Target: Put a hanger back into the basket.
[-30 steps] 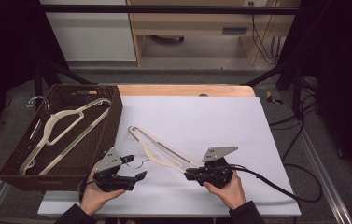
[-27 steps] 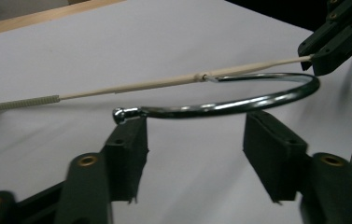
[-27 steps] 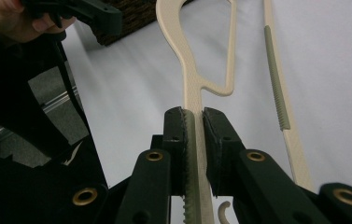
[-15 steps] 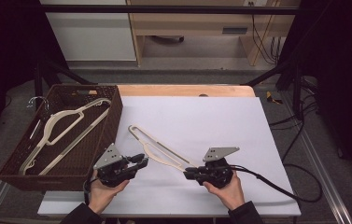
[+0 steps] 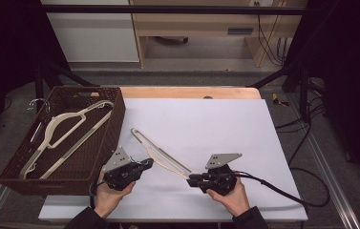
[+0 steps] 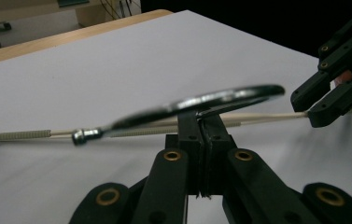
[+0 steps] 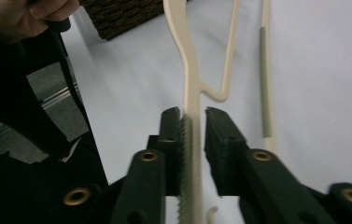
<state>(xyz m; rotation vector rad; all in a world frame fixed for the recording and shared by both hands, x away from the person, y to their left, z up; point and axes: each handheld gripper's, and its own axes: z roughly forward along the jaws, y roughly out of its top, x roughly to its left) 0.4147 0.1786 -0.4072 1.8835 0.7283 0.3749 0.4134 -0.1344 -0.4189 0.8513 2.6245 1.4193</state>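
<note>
Having moved in from the basket side, my left gripper is clamping shut on the hook, while my right gripper, slightly agape, is straddling the hanger arm ungripped, risking twist.

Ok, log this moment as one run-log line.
left gripper: shut on hanger hook | right gripper: fingers open around hanger arm | basket: holds second hanger
</note>
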